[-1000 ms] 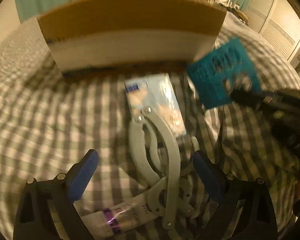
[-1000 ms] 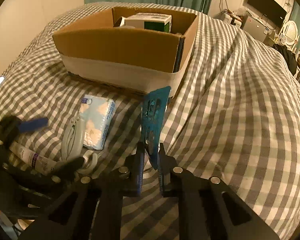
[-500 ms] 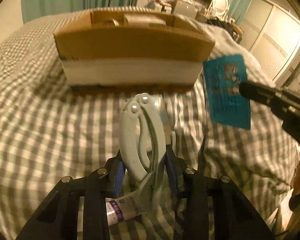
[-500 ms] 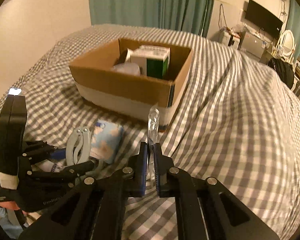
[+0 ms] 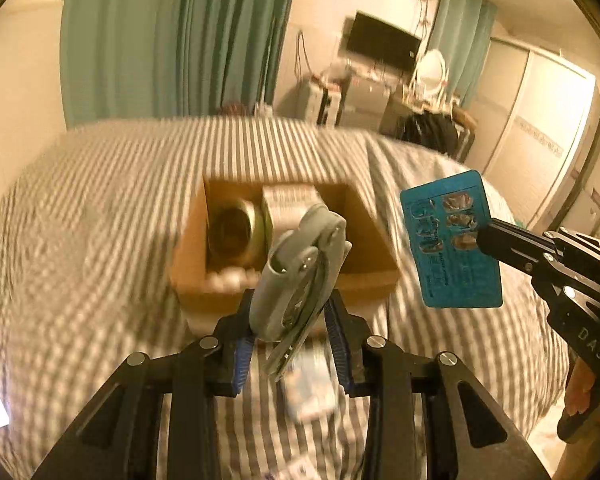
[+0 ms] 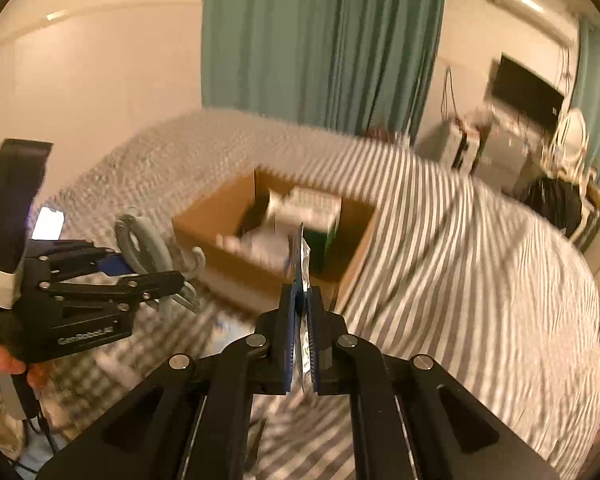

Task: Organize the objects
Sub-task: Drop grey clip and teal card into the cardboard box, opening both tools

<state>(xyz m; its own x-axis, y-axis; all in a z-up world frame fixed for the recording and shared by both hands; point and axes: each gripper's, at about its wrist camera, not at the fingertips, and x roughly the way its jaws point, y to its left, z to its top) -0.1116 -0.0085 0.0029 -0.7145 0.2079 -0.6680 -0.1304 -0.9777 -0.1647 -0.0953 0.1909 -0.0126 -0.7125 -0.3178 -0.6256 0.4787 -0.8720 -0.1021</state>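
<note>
left gripper (image 5: 291, 346): clamped on the grey tool (image 5: 296, 276), gripped low at the handles so the head sticks up and forward, pretty much aimed at the box (image 5: 284, 276)

right gripper (image 6: 300, 344): squeezed flat on the blue card (image 5: 452, 240), pinched by one edge so it hangs clear out front

box: open on the checked bed (image 6: 460, 260), already has a carton (image 6: 312, 208) and a round tin (image 5: 232, 232) inside, so I'd guess both held things are headed in there

tissue pack (image 5: 310, 392): lying on the bed under the left gripper, not grabbed

vs a second ago: left jaws were wide open over the tool lying on the bed; now it's lifted, both grippers raised, and you see down into the box
</note>
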